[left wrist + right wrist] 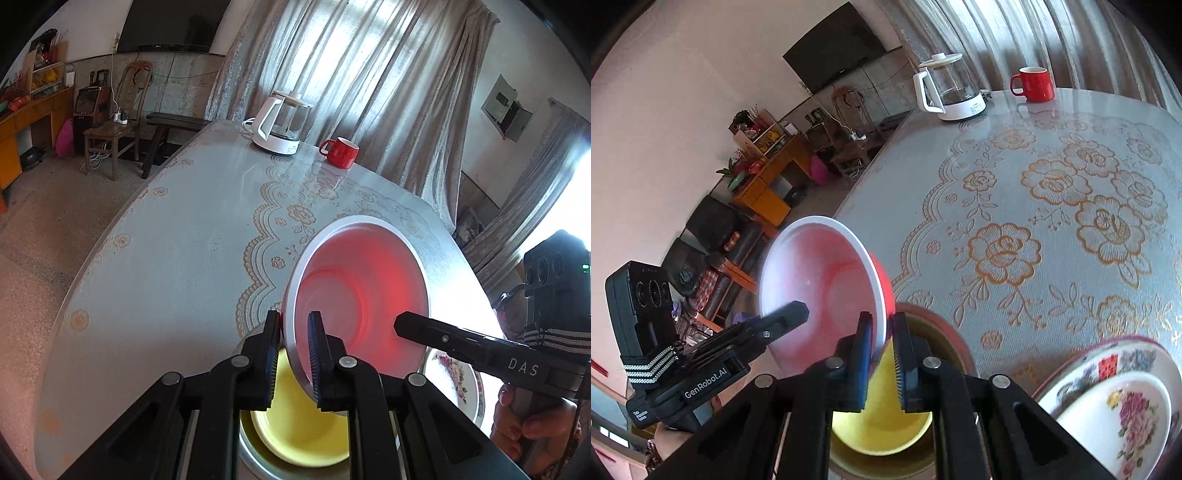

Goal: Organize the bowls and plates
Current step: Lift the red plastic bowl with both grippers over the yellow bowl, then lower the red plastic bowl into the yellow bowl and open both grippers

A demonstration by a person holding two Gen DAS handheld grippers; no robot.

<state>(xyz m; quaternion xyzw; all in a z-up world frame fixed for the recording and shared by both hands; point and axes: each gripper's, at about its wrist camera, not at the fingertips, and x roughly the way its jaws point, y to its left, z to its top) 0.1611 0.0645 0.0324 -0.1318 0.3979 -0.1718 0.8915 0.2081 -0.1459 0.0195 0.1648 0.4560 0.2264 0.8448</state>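
Both grippers, left (294, 334) and right (881, 334), fingers pinching red bowl (360, 291) rim.

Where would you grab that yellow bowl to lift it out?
By its rim. The yellow bowl sits upright and open, nested in a larger metal bowl, so its outer wall is mostly hidden. Probably best to come down from above, one finger inside and one outside the thin rim. The red bowl, pinched that way by the left gripper and right gripper, must clear first.
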